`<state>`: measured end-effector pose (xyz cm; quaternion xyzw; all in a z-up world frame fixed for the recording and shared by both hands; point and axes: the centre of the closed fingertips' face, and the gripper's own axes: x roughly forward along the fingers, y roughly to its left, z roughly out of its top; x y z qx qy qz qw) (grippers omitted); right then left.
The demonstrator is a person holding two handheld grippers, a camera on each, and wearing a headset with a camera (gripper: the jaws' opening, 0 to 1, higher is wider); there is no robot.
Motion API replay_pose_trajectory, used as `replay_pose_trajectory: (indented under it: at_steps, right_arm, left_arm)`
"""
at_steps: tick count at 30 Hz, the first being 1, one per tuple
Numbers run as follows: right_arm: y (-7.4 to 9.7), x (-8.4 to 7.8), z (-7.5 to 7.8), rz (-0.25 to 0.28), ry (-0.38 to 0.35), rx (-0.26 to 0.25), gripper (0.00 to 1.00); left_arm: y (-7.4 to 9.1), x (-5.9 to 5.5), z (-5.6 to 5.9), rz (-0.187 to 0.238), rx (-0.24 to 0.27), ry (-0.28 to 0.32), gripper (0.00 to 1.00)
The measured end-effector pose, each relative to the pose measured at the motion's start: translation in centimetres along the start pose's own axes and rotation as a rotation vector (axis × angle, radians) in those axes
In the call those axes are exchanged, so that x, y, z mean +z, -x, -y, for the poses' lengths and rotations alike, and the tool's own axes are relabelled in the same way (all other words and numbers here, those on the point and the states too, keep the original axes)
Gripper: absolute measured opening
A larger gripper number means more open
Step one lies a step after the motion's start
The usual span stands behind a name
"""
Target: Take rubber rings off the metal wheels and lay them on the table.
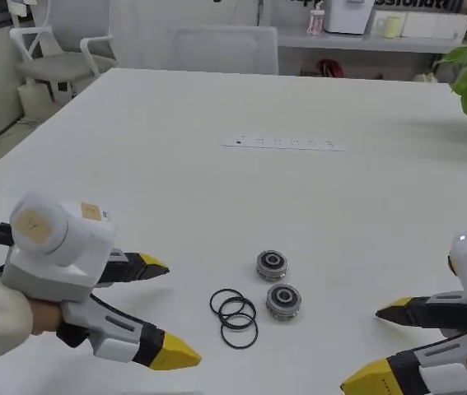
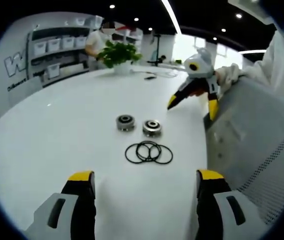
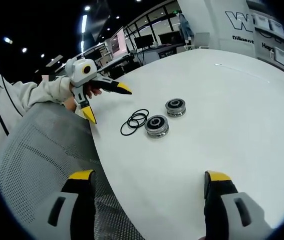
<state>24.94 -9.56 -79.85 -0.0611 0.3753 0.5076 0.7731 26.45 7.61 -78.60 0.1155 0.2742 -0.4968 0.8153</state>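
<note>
We held the left gripper (image 1: 177, 311) and right gripper (image 1: 365, 346) with fingers spread, empty, flanking two metal wheels (image 1: 272, 264) and overlapping rubber rings (image 1: 235, 318) on the tabletop (image 1: 217, 189).

The setting looks like an open-plan office. A large white table (image 1: 315, 206) stands among swivel chairs (image 1: 48, 62), with a potted plant (image 2: 115, 53), wall shelves of storage bins (image 2: 51, 47), desk monitors (image 3: 117, 42) and recessed ceiling lights (image 2: 136, 19).
</note>
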Motion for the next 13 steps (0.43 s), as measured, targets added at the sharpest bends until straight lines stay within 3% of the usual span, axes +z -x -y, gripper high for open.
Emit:
replay_pose_trajectory:
  at_steps: [13]
  right_arm:
    - [0.12, 0.03, -0.15, -0.002, 0.013, -0.007, 0.85]
  left_arm:
    - [0.5, -0.35, 0.51, 0.013, 0.011, 0.019, 0.84]
